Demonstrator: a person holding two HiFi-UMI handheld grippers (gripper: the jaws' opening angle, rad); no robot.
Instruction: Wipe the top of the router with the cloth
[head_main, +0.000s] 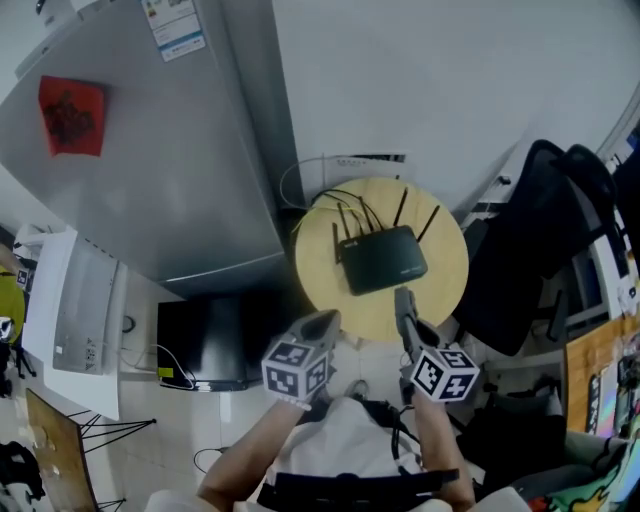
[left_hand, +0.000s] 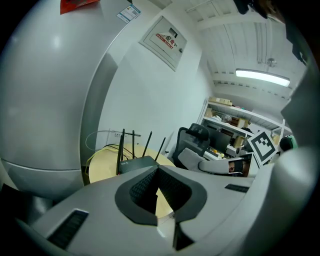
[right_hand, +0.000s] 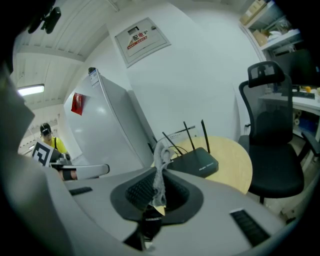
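**Desk:** What's in your right gripper (right_hand: 159, 194)?

**Operator:** The cloth (right_hand: 161, 167). I have the jaws clamped on it. In the right gripper view it is a thin grey strip, pinched between the pads and standing up out of them.

**Desk:** And the router?

**Operator:** The router (head_main: 385, 258) is straight ahead of that gripper, a little to its right, flat on the round wooden table (head_main: 445, 300). Its antennas (head_main: 400, 208) stick up on the far side from me. From the head view, the right gripper (head_main: 404, 305) reaches over the table's near rim with its tip just short of the router's near edge. The right gripper view shows the router (right_hand: 197, 162) beyond the cloth, apart from it. The cloth is not on its top.

**Desk:** Left side?

**Operator:** My left gripper (left_hand: 159, 195) has its jaws together with nothing between them. It sits beside the right one, to its left, just off the table's near rim (head_main: 318, 325). The router (left_hand: 140, 162) lies ahead of it.

**Desk:** Anything around?

**Operator:** A tall grey fridge (head_main: 150, 150) stands to the left of the left gripper and beyond it. A black office chair (head_main: 540, 240) is off to the right of the right gripper, close by the table.
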